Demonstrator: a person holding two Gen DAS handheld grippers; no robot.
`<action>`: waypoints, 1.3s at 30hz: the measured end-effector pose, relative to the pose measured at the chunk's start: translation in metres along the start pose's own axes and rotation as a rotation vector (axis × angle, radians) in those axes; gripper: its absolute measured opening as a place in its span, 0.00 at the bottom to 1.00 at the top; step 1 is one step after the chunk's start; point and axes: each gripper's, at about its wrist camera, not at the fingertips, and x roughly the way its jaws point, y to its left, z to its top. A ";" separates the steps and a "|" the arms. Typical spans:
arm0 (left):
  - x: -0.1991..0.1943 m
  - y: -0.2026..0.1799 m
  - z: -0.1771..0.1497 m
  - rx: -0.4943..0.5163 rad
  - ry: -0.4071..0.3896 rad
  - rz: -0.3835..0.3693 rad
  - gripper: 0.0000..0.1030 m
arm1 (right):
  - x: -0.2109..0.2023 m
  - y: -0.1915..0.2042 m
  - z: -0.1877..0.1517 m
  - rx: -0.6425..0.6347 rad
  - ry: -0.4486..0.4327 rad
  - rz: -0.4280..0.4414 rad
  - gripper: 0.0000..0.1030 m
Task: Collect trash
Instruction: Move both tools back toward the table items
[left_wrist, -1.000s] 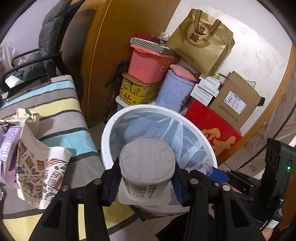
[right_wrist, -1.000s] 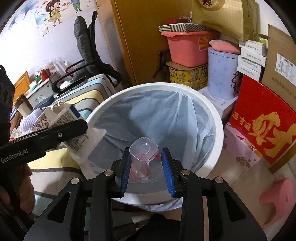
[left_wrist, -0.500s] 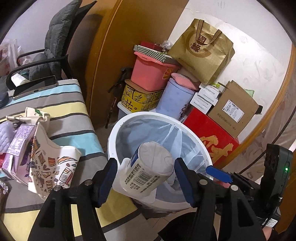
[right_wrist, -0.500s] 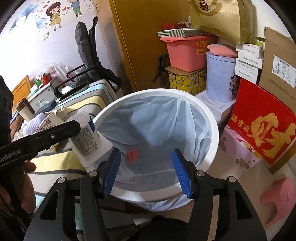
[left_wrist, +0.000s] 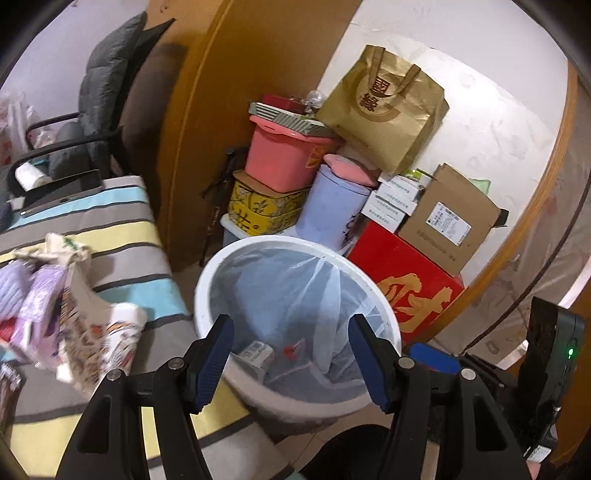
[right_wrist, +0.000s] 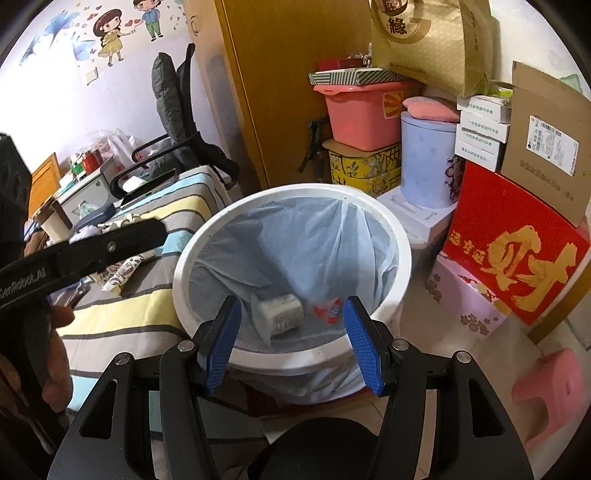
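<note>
Both the left gripper (left_wrist: 291, 354) and the right gripper (right_wrist: 291, 343) stand wide with nothing between the pads; their jaws have just been opening. The white carton (right_wrist: 281, 314) and the small clear cup (right_wrist: 328, 309) lie in the trash bin (right_wrist: 207, 240) at the frame's centre. Both look light and crushable; I would hold them gently by the sides.

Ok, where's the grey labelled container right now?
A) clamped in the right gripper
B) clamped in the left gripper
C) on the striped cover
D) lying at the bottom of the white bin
D: the grey container lies inside the lined white bin beside a small red-and-clear piece; both grippers are open and empty.
</note>
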 end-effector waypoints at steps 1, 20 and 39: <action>-0.004 0.002 -0.002 -0.002 -0.003 0.010 0.62 | -0.001 0.001 0.000 0.001 -0.003 0.004 0.58; -0.092 0.058 -0.070 -0.103 -0.040 0.265 0.62 | -0.006 0.065 -0.020 -0.070 0.042 0.231 0.58; -0.154 0.122 -0.106 -0.248 -0.066 0.404 0.62 | 0.004 0.124 -0.030 -0.202 0.119 0.293 0.58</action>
